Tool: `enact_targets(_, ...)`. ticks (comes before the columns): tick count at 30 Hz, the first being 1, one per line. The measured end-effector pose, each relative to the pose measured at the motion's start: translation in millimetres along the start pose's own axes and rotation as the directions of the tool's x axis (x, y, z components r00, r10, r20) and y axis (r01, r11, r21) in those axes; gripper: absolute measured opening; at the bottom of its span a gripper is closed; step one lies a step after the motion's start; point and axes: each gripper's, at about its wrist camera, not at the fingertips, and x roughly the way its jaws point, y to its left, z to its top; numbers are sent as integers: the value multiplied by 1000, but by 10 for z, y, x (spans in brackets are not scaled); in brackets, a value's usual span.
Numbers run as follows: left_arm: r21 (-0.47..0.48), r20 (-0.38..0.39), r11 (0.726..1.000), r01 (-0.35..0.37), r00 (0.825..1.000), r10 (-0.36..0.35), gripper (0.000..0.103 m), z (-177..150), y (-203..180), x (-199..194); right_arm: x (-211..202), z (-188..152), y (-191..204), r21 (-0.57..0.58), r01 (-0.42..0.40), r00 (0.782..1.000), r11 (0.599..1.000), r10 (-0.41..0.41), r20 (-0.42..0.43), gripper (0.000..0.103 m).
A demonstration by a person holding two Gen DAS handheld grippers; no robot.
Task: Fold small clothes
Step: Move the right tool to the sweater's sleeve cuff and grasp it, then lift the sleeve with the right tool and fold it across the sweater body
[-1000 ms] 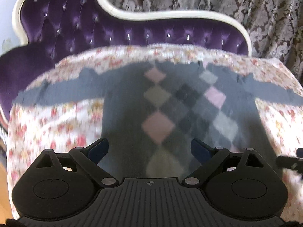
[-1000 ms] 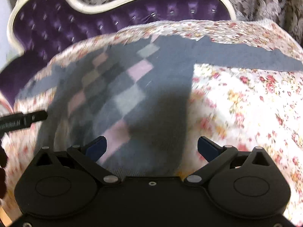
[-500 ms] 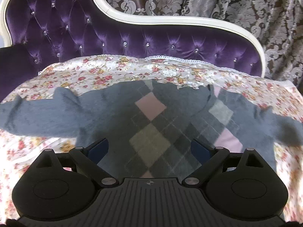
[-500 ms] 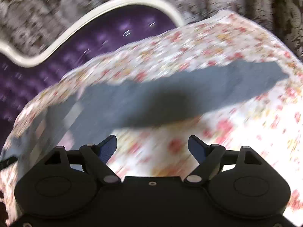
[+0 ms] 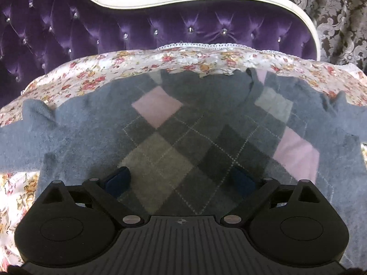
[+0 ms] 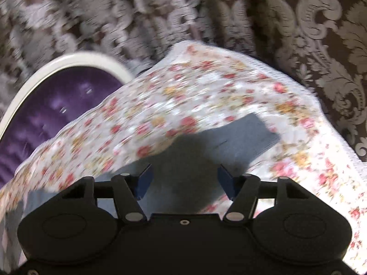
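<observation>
**Right gripper now over the sleeve end, left parked over the sweater's chest**

Since a second ago my right view has swung off the argyle body and out along the sleeve, so the cuff now sits ahead of it, while my left view has slid forward and lower until the chest fills it. The sweater (image 5: 183, 126) lies flat, front up, on the floral cover (image 5: 114, 66) of the purple sofa (image 5: 114, 27), sleeves spread to either side.

What the next move turns on: the right sleeve (image 6: 231, 142) runs away from the right gripper (image 6: 184, 178) up and to the right in its view, its long axis roughly in line with the fingers, cuff at the far end. That gripper's jaws are closing, with sleeve cloth under the gap between them; the frame is smeared, so I can't say for sure the pads have reached the fabric, and I read it as not yet gripping. The right hand is plainly the nearer one for this sleeve.

The left gripper (image 5: 181, 181) stands wide apart with nothing held, its blue pads low over the argyle diamonds, well away from either sleeve.

I find no brand, label or legible writing anywhere; only a small crosshair mark on the left gripper's body
</observation>
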Motion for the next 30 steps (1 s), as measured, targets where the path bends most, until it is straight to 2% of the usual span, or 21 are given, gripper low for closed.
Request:
enact_targets(2, -14, 17, 1000, 12, 1000, -12, 101, -45, 37, -10, 27, 45, -117, 34, 3, 1000, 999, -3, 6, 56)
enact_targets(4, -16, 22, 1000, 16, 1000, -16, 103, -71, 64, -14, 44, 77, -215, 70, 17, 1000, 997, -18, 10, 54)
enact_targets(9, 2, 15, 1000, -3, 1000, 3, 103, -37, 6, 26, 47, 75, -416, 144, 49, 999, 988, -52, 11, 54)
enact_targets(14, 1, 16, 1000, 2, 1000, -2, 103, -44, 14, 44, 173, 18, -555, 234, 43, 999, 971, -36, -32, 54)
enact_targets(18, 1, 18, 1000, 2, 1000, -2, 103, -45, 15, 40, 253, 3, -572, 264, 34, 999, 964, -31, -18, 54)
enact_targets(19, 1, 20, 1000, 1, 1000, -1, 103, -48, 14, 41, 272, 12, -556, 260, 34, 999, 965, -32, -13, 48)
enact_targets(20, 1, 21, 1000, 1, 1000, -1, 103, -46, 13, 42, 293, 22, -544, 257, 39, 999, 965, -37, -13, 33)
enact_targets(22, 0, 19, 1000, 2, 1000, -2, 103, -42, 15, 48, 341, 35, -526, 260, 56, 998, 964, -51, -26, 11)
enact_targets(26, 0, 18, 1000, 3, 1000, -3, 103, -50, 13, 48, 250, 93, -341, 191, 66, 998, 979, -68, 4, 10)
enact_targets(30, -6, 23, 1000, 6, 1000, -6, 103, -53, 13, 48, -59, 301, 100, 107, -37, 998, 994, 32, 44, 10)
